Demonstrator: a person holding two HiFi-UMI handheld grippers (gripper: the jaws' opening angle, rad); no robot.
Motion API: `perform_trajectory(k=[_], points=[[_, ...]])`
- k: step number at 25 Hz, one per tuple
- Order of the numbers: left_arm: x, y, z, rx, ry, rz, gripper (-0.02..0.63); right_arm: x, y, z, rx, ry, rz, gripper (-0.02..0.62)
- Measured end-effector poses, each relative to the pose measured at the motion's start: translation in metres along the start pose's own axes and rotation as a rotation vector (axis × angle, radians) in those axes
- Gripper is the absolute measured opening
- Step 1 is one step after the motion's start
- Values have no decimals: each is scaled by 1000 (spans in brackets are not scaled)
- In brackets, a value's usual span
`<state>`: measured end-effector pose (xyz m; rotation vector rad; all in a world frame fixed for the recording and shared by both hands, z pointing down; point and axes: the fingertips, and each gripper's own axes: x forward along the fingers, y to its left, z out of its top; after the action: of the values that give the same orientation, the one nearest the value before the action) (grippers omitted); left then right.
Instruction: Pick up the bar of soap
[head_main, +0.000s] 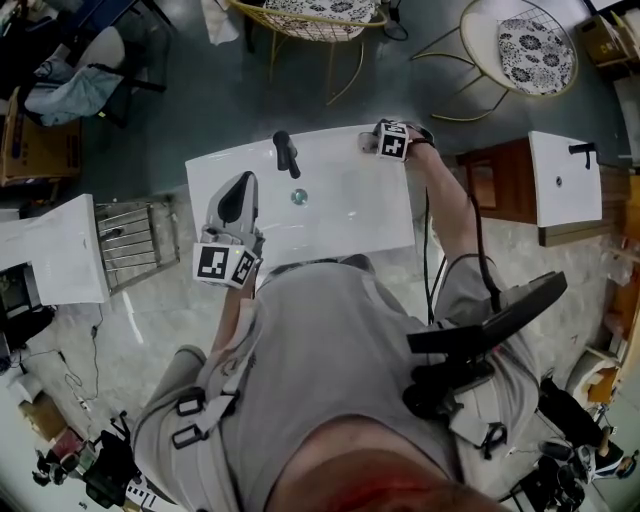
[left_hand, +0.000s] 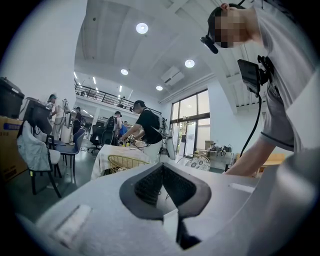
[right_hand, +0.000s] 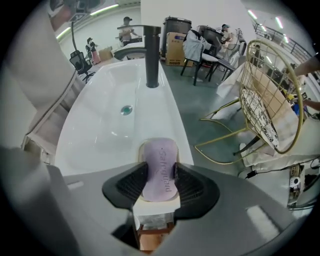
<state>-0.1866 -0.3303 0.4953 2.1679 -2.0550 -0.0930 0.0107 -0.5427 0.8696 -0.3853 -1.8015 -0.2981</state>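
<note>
bar of soap (right_hand: 161, 152) on a dish at the white sink (head_main: 340, 215) surface's far right corner, beside the edge, right hand-held gripper (right_hand: 160, 171) clenched on its sides, arm outstretched, left hand-held gripper (head_main: 238, 200) closed, empty, over near-left rim, open basin between

Between the right gripper's (right_hand: 160, 167) jaws, the pads (right_hand: 131, 184) cover the 2 flanks of the bar of soap (right_hand: 161, 152). The dish (right_hand: 140, 148) under it shows only a thin rim. In the head view that gripper's marker cube (head_main: 393, 141) hides the soap wholly.
</note>
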Motion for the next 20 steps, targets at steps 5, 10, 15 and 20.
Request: perform_trajectory(k=[5, 10, 15, 20], points=[[-4, -4, 3, 6, -14, -4, -3, -13, -3, 5, 102, -79, -25, 175], [-12, -7, 7, 7, -24, -2, -3, -34, -7, 7, 263, -176, -85, 175], [-21, -8, 5, 22, -54, -8, -3, -55, -20, 18, 384, -362, -173, 175], [-28, -11, 12, 27, -75, -8, -3, -105, -30, 48, 546, -638, -244, 175]])
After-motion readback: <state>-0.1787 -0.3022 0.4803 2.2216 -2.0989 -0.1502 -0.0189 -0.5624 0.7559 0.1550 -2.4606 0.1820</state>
